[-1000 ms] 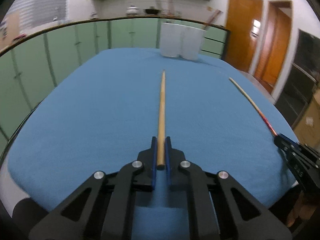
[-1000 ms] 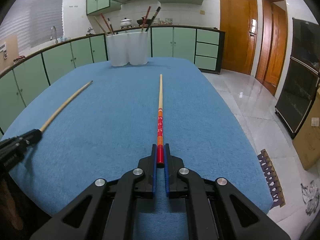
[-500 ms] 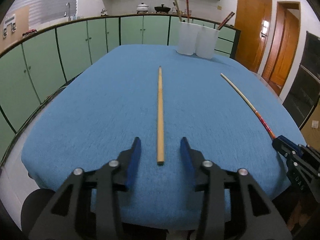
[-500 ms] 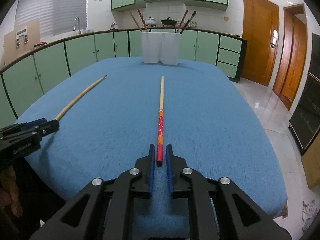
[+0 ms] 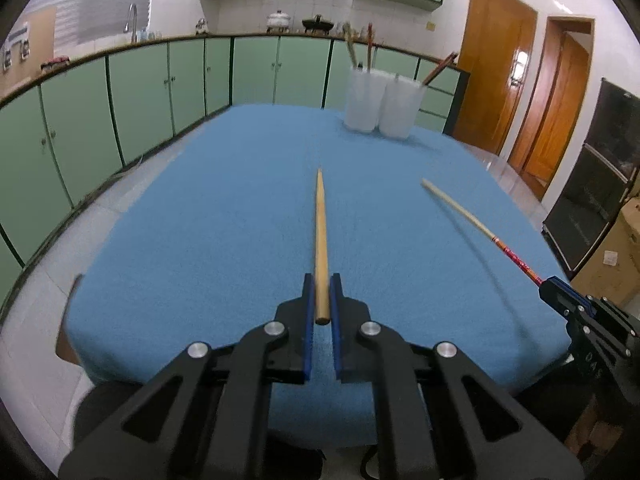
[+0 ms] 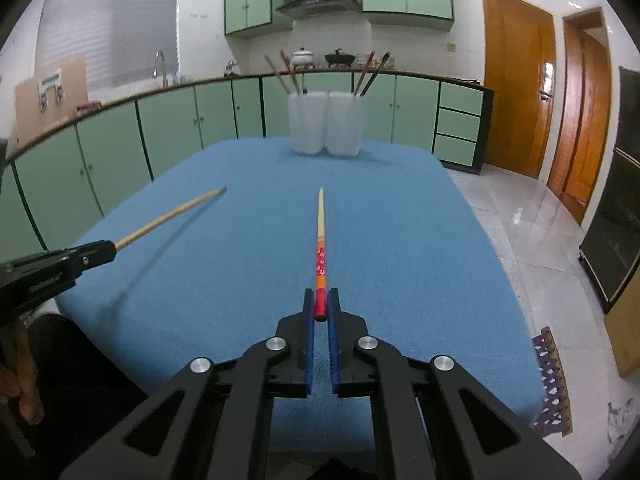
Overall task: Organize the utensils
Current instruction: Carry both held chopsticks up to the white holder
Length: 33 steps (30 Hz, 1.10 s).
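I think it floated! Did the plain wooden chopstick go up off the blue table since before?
Yes. The plain wooden chopstick, clamped in the left tool, has risen off the blue table; its shadow now lies apart from it.

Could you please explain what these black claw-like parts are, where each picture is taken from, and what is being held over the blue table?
There is no robot here: a person holds a handheld two-finger gripper in each hand, and each carries a wide-angle camera looking forward along its fingers. One picture comes from the left gripper, the other from the right gripper. The left one is shut on a plain wooden chopstick; the right one is shut on a chopstick with a red patterned handle. Each gripper also appears at the edge of the other's picture. Both chopsticks seem lifted above the blue tablecloth, casting shadows. At the far end stand two white holders, side by side, with more chopsticks standing in them.
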Tool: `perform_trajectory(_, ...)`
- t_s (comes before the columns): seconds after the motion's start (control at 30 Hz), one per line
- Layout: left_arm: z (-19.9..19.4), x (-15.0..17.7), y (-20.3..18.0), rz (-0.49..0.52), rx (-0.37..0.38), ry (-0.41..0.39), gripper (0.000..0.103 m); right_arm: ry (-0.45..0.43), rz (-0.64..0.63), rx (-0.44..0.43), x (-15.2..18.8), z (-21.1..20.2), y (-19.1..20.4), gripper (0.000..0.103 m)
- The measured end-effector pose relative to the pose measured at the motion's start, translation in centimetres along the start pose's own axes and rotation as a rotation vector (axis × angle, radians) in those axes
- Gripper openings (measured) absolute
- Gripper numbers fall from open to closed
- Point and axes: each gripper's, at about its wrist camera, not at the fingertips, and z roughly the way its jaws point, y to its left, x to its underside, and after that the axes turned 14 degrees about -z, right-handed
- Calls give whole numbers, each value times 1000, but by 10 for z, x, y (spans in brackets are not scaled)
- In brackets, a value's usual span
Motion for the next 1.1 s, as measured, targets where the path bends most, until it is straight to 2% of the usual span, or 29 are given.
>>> perform_trajectory(0.3, -57, -32, -10, 28, 61, -45, 6, -37, -4, 12, -47, -54, -12, 6)
perform_trajectory(0.57, -89, -66, -28, 96, 103, -78, 6, -87, -62, 24, -90, -82, -14, 6)
perform_trajectory(0.77, -94, -87, -32, 118, 110, -71, 6, -95, -108, 35, -113, -85, -16, 6)
perform_trajectory(1.1, -79, -115, -42, 153, 119, -26, 6, -57, -152, 10, -148, -62, -18, 6)
